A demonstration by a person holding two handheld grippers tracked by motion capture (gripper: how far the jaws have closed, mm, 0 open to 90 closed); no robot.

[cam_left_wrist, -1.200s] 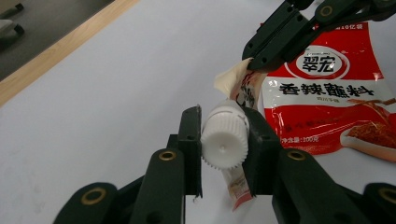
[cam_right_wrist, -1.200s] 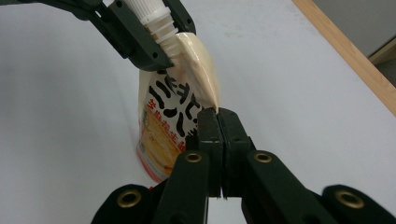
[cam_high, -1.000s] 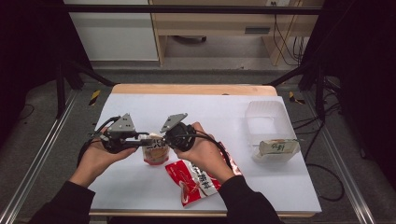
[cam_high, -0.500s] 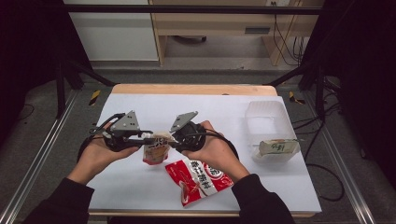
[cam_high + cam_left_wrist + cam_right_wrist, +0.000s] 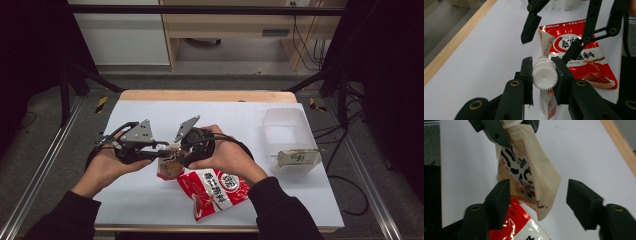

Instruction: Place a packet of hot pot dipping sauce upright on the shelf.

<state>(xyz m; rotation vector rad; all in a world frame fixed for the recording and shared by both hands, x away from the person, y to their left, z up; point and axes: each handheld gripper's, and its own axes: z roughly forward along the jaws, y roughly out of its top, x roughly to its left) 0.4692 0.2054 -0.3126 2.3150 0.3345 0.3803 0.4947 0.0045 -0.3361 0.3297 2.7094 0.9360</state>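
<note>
I hold the left tool (image 5: 159, 149) clamped on the white ridged cap (image 5: 545, 76) of a small spouted pouch (image 5: 170, 166); in the left gripper view the cap sits squeezed between both black jaws, and the pouch hangs below them, lifted off the tabletop (image 5: 150, 200). My right tool (image 5: 176, 156) faces the left one from the other side of the pouch. Its jaws have just been opening: in the right gripper view they stand apart on either side of the pouch's lower body, and neither pad presses on it.

Just beneath the right tool, toward me, a red and white snack bag (image 5: 214, 192) lies flat on the tabletop, its near corner close to the front edge. Well off to the right of the right tool stands a clear plastic box (image 5: 285, 131), and a small pale green packet (image 5: 298, 158) rests at the box's near end.

The tabletop is covered in white, with a strip of bare wood (image 5: 205, 96) showing along its far edge. Past that edge I see grey floor, a pale cabinet (image 5: 120, 35) and a wooden desk (image 5: 235, 22) with cables hanging at its right. Dark frame legs and metal rails run along both sides of the tabletop.
</note>
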